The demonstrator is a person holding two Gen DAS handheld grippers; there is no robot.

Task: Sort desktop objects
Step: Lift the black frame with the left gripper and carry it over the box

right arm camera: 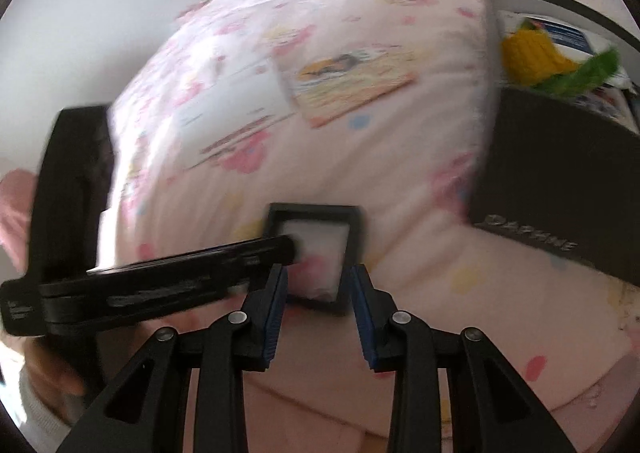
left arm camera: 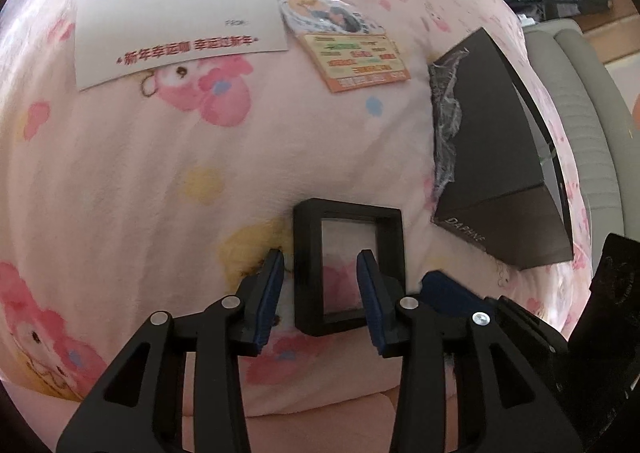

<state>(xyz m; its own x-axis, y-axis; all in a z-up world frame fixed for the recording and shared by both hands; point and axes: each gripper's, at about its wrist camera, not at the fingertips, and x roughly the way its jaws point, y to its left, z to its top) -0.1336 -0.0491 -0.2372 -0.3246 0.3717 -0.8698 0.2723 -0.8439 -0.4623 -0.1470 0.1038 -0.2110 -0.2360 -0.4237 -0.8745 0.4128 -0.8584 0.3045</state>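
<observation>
A small black square frame box (left arm camera: 348,209) with a clear window lies on the pink cartoon blanket (left arm camera: 160,173). My left gripper (left arm camera: 320,265) is open, its fingers astride the frame's left bar. In the right wrist view the same frame (right arm camera: 314,213) lies just ahead of my open right gripper (right arm camera: 320,273), its near edge between the fingertips. The left gripper's finger (right arm camera: 180,273) reaches in from the left onto the frame. A white greeting card (left arm camera: 176,21), a round badge (left arm camera: 328,13) and an orange card (left arm camera: 356,61) lie farther back.
A black DAPHNE box (left arm camera: 500,157) stands open at the right, on the blanket's edge; in the right wrist view it (right arm camera: 560,181) holds yellow and green items (right arm camera: 536,57). A grey cushioned edge (left arm camera: 580,113) lies beyond it. The right wrist view is motion-blurred.
</observation>
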